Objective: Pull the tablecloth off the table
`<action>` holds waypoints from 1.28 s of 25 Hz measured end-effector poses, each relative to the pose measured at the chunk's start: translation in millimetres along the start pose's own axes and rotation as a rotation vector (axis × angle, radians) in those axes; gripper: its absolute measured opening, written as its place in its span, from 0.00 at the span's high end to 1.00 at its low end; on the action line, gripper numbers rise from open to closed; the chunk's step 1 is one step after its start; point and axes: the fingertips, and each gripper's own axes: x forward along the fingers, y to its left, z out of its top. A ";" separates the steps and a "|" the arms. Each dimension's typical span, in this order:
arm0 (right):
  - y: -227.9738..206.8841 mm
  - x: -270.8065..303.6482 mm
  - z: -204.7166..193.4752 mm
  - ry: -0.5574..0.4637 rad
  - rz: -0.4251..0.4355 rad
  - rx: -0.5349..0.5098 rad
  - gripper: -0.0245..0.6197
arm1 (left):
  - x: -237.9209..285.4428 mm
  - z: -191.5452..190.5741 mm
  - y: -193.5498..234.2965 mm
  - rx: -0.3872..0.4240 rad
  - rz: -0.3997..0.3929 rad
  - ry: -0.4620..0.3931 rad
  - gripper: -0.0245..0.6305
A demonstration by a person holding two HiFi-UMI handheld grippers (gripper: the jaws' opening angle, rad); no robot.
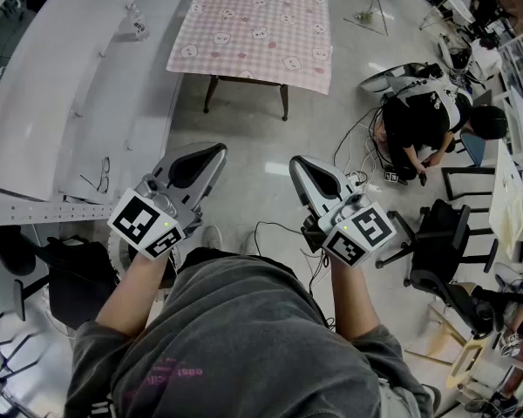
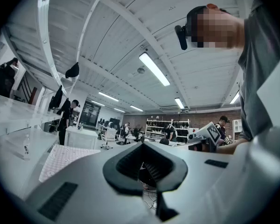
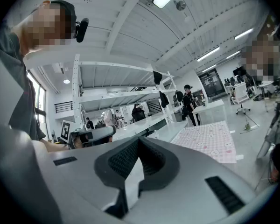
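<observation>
A small wooden-legged table stands far ahead on the pale floor, covered by a pink checked tablecloth with little face prints. The cloth lies flat and hangs over the near edge. My left gripper and right gripper are held close to my body, well short of the table, both shut with nothing in them. In the left gripper view the shut left gripper points into the room with the tablecloth low at left. In the right gripper view the right gripper has the tablecloth at right.
A long white counter runs along the left. At right a person in black crouches among cables and black chairs. Another dark chair stands at my left. Bare floor lies between me and the table.
</observation>
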 end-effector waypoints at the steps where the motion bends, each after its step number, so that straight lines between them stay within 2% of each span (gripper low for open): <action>1: -0.4 -0.2 -0.6 0.000 0.002 -0.001 0.96 | 0.4 -1.0 -0.5 0.000 0.001 0.000 0.96; 20: -18.4 -48.4 -22.9 0.014 0.014 0.036 0.96 | 7.8 -25.9 -45.2 -0.005 0.041 0.008 0.96; 32: -38.2 -66.9 -25.9 0.000 0.009 0.054 0.96 | 22.0 -28.0 -60.0 0.020 0.044 0.025 0.96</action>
